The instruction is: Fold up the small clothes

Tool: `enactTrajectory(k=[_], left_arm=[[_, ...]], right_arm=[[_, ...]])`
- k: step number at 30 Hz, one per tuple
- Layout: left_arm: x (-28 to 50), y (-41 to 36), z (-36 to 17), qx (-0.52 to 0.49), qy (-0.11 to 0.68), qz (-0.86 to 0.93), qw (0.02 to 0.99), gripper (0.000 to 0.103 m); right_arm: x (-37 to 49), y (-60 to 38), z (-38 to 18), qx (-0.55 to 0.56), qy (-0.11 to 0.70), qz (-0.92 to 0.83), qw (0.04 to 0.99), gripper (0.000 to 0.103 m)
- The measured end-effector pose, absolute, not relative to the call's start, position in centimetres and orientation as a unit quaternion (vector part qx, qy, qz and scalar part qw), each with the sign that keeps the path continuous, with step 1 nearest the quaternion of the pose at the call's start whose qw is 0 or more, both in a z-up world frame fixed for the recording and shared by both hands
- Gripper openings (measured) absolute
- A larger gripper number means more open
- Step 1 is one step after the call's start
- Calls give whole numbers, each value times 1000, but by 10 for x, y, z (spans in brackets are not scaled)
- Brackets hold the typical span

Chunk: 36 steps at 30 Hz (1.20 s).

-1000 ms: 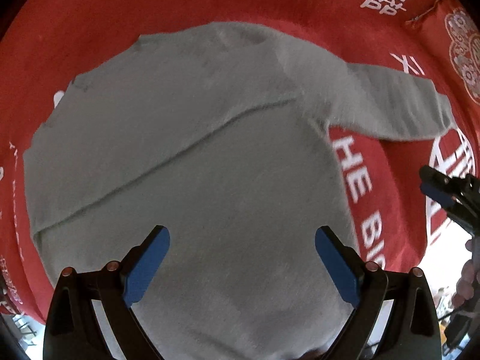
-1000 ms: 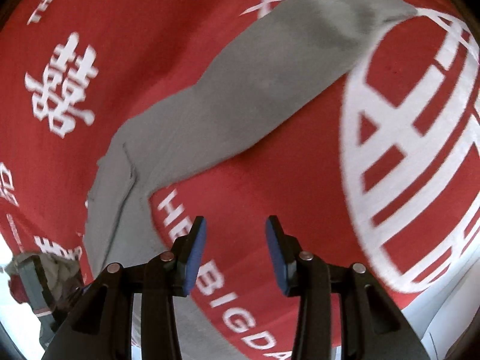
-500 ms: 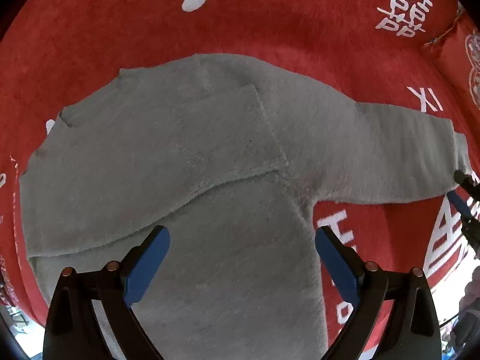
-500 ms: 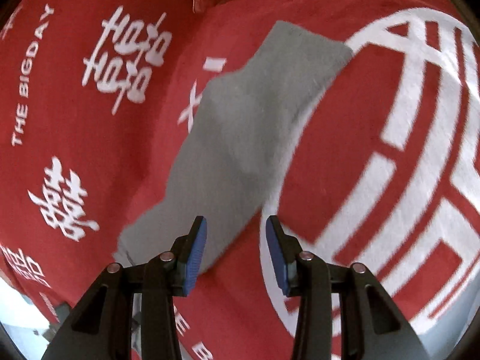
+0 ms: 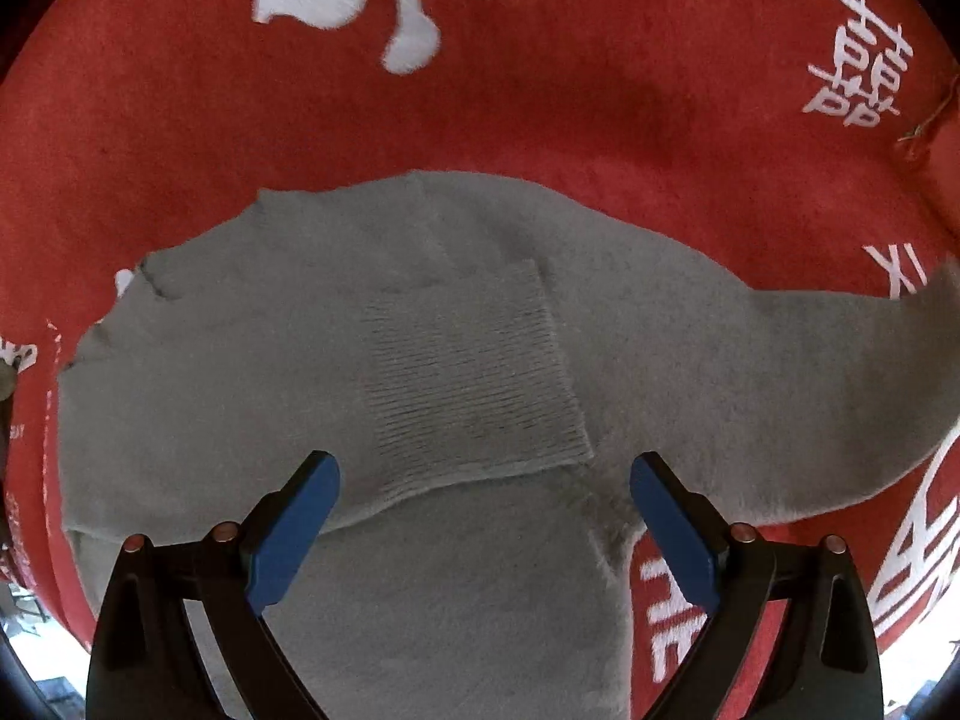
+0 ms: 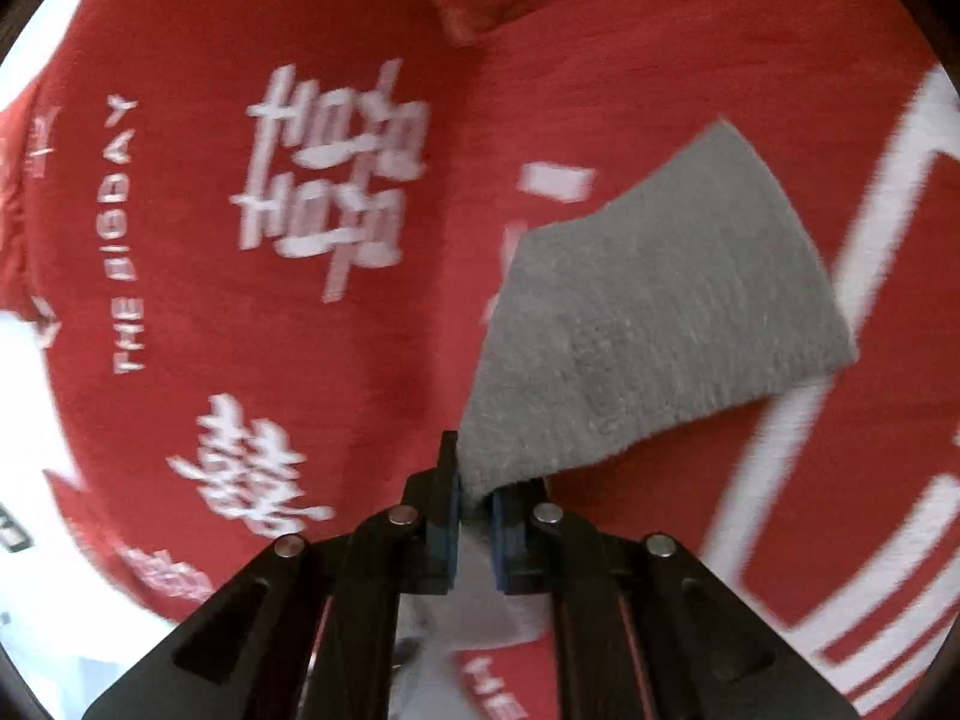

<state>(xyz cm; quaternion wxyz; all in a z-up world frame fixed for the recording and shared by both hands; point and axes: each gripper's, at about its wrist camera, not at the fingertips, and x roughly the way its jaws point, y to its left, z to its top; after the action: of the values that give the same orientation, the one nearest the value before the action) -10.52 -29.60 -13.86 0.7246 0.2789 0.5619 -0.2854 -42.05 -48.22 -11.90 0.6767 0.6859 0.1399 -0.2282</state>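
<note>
Apparently the sweater's sleeve [image 6: 660, 312] stretches up-right, blurred.

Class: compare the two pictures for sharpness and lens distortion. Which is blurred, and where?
Left wrist view: sharp, the sweater knit crisp, edges bowed by the fisheye. Right wrist view: motion-smeared, the blanket lettering streaked, the sleeve soft.

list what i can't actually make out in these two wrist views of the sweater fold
- Left wrist view: the sweater hem is cut off by the bottom edge and hidden behind the open left gripper.
- Left wrist view: the right sleeve's end leaves the frame's right edge.
- Right wrist view: blurred blanket lettering; where the right gripper pinches the sleeve, its fingers hide the cloth.
</note>
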Motion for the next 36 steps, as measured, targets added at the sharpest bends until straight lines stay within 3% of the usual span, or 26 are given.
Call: enactTrajectory(k=[6,12,20,29,31,33,36], left_arm=[[-117,-314,-160,312,544,-301,718,101],[-86,-281,-134,248,564,-301,728,101],[-19,-185,-107,225,548,-243,768,101],[50,-45,-116,189,572,-149,784,101],[52,-33,-125,181,586,-139,778,101],[56,-19,-129,165,599,-133,772,101],[62,-12,-132,156,600,-136,773,101]], right_arm=[[-375,-473,-80,673,121,-138,717,9],[-302,-448,-41,622,164,-73,762,9],[-167,-370,-22,527,268,12,806,9],[-35,-220,-83,344,470,76,809,10],[-23,-196,-104,295,518,55,801,14],[-20,-189,-115,294,537,41,790,24],[-25,-202,-113,359,512,24,780,51]])
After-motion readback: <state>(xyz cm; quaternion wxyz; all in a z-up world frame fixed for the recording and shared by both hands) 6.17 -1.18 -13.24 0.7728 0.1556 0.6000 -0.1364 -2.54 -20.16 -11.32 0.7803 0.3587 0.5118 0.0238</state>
